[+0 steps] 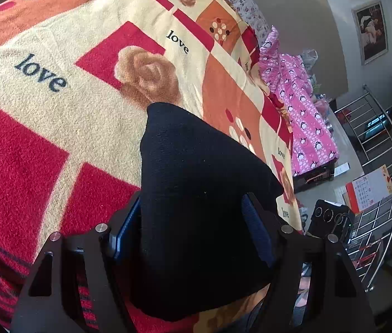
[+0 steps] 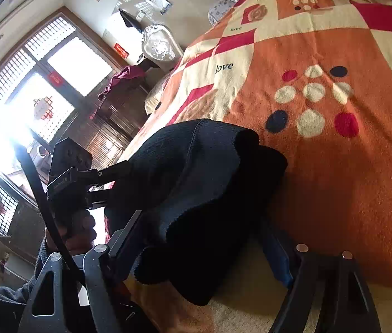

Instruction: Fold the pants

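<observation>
Through the left wrist camera we see our left gripper [image 1: 193, 233] clenched on a thick bunch of the black pants [image 1: 196, 183]. The cloth fills the gap between the blue-padded fingers [image 1: 125, 230] and rises ahead of them to a blunt peak over the patterned blanket [image 1: 57, 127] on the bed. The pants lie straight ahead along the finger axis, above the blanket near its right edge, where a pink penguin-print cloth [image 1: 304, 116] hangs beside the bed.

Through the right wrist camera we see the right gripper [image 2: 204, 252] with its fingers spread wide. The pants [image 2: 207, 183] are draped across the left finger, and the right finger [image 2: 278, 258] stands apart from the cloth, so we cannot tell whether this gripper truly pinches anything. The left gripper [image 2: 112, 179] shows at the left of this view, its fingers closed into the far end of the bundle. The garment hangs between the two tools, raised above the orange panel of the blanket [image 2: 348, 183], its long axis running from one gripper to the other, roughly along the bed's near edge.

We judge that the next move depends on that span: both grippers are about equally near, one at each end, so the cloth should go forward onto the blanket with the ends kept level.
</observation>
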Motion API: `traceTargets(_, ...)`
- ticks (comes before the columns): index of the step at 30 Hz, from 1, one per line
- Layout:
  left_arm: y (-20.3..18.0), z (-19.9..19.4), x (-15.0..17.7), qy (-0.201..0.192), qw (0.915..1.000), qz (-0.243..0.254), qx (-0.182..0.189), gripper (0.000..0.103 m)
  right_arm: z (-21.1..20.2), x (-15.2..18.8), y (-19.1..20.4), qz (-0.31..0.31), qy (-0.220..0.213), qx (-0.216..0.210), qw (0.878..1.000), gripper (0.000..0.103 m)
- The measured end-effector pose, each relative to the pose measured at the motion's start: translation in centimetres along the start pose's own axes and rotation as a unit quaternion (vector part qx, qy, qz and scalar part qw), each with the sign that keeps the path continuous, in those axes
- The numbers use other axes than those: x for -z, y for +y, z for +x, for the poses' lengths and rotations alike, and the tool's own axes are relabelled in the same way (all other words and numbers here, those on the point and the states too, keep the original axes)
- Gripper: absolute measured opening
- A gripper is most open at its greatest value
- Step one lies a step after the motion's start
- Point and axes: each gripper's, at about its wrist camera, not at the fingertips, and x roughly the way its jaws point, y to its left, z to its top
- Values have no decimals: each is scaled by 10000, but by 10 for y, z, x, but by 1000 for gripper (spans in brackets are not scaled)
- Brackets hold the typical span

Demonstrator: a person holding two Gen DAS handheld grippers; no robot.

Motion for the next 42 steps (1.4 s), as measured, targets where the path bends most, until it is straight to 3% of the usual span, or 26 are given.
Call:
traceTargets(1, 0, -1, 0, -25, 10000, -15, -22, 64, -1, 0, -3, 63, -64, -12, 10000, 67)
traceTargets(4, -3, -1, 3, -193, 9988, 63, -438, 39, -3, -1, -12, 260, -173, -74, 9995, 57)
traceTargets(8, -40, 0, 11, -453, 9877, 863, -1219, 31, -4, -1, 1, -204, -132, 319, 9992, 41)
traceTargets(10, -57, 2, 9, -529, 9821, 1198, -1356, 30, -9, -6, 10, -477, -135, 506, 9975, 33)
traceTargets(13, -76, 17, -8, -437, 9829, 1365, -1160, 30, -22, -18, 12, -635, -174, 765, 9949, 32)
traceTargets(19, -120, 80, -57, -289, 9824, 1648, -829, 30, -70, -68, -21, -548, -399, 1148, 9911, 32)
traceTargets(24, -127, 125, -78, -218, 9824, 1566, -995, 30, -85, -117, -66, -455, -271, 1271, 9905, 32)
traceTargets(27, -114, 148, -75, -47, 9786, 1570, -1328, 33, -71, -121, -93, -277, -36, 1203, 9923, 33)
traceTargets(29, -107, 151, -69, -161, 9786, 1614, -1265, 37, -51, -115, -115, -53, 271, 1159, 9929, 41)
traceTargets(31, -102, 148, -68, -247, 9791, 1695, -1097, 41, -53, -106, -127, 128, -43, 1000, 9949, 58)
traceTargets(35, -92, 135, -69, -465, 9823, 1606, -844, 43, -71, -98, -136, 384, -503, 767, 9950, 58)
traceTargets(37, -96, 116, -66, -967, 9773, 1668, -882, 43, -88, -94, -130, 282, -1017, 1010, 9893, 58)
traceTargets(39, -103, 94, -59, -1512, 9702, 1761, -694, 44, -105, -86, -114, -43, -1472, 1209, 9817, 58)
traceTargets(42, -120, 83, -42, -1598, 9629, 2159, -274, 44, -104, -86, -72, -1200, -1577, 1483, 9689, 58)
